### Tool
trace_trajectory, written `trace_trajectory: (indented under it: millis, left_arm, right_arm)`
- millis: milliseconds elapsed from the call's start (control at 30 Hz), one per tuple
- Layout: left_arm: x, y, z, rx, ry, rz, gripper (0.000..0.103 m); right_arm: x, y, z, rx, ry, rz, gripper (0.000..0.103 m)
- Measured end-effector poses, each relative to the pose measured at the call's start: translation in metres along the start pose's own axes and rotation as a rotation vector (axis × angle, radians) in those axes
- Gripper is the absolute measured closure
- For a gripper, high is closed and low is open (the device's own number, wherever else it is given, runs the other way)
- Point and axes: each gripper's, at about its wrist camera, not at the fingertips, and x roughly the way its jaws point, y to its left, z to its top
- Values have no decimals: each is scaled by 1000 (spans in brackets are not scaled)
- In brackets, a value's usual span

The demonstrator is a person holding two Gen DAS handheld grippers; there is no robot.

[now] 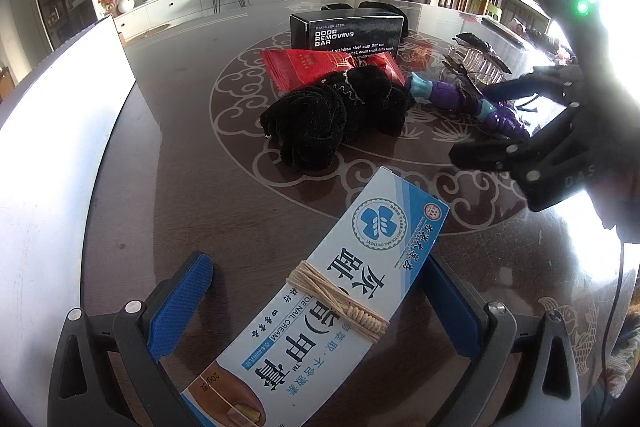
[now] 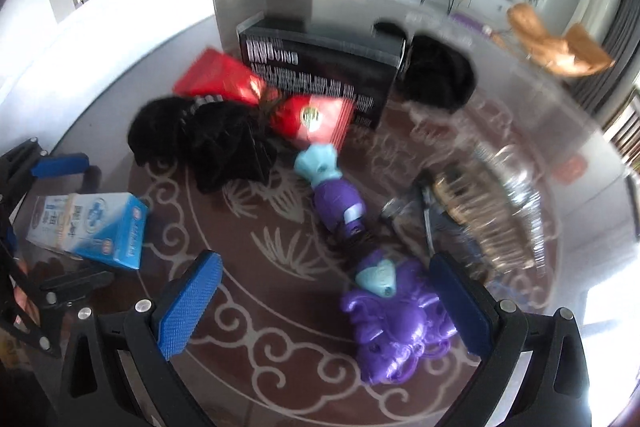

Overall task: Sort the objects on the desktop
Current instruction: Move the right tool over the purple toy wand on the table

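Left tool (image 1: pixel 316 311): I see it spread wide around the cream box (image 1: pixel 320 303); whether the pads touch it, I cannot tell.
Cream box: one, blue and white, "TOE NAIL CREAM", string wound round its middle, lying on the bench (image 1: pixel 200 187).
Right tool (image 2: pixel 324 303): wide, straddling the purple toy (image 2: pixel 392 323), not gripping.
Purple toy: one, teal patches, lying flat.
Black box (image 1: pixel 348 31): one, "STAINLESS STEEL ODOR REMOVING BAR".
Red packets (image 1: pixel 304 65): two, beside one black cloth bundle (image 1: pixel 340 115).
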Motion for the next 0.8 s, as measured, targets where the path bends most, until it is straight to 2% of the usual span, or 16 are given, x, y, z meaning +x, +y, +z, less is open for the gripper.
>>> trace_trajectory:
  millis: [67, 133, 167, 200, 233, 267, 433, 533, 633, 700, 800]
  left_arm:
    - [0, 0, 0, 0, 0, 0, 0]
    - [0, 0, 0, 0, 0, 0, 0]
    - [0, 0, 0, 0, 0, 0, 0]
    - [0, 0, 0, 0, 0, 0, 0]
    - [0, 0, 0, 0, 0, 0, 0]
    - [0, 0, 0, 0, 0, 0, 0]
    - [0, 0, 0, -1, 0, 0, 0]
    - [0, 0, 0, 0, -1, 0, 0]
    - [0, 0, 0, 0, 0, 0, 0]
    - [0, 0, 0, -1, 0, 0, 0]
    - [0, 0, 0, 0, -1, 0, 0]
  right_arm:
    - [0, -1, -3, 21, -5, 11, 2]
    - [-3, 1, -8, 14, -12, 2, 10]
    - [-6, 2, -11, 10, -17, 2, 19]
    - [-11, 3, -14, 8, -22, -2, 33]
    - [-15, 4, -17, 6, -26, -6, 41]
    - [-20, 6, -21, 4, -28, -13, 57]
    - [-45, 15, -58, 32, -30, 43, 58]
    - [-59, 21, -82, 99, -49, 100, 57]
    - [-58, 21, -92, 139, -65, 106, 42]
    - [-55, 25, -93, 111, -84, 75, 29]
    - [-46, 23, -91, 71, -94, 34, 17]
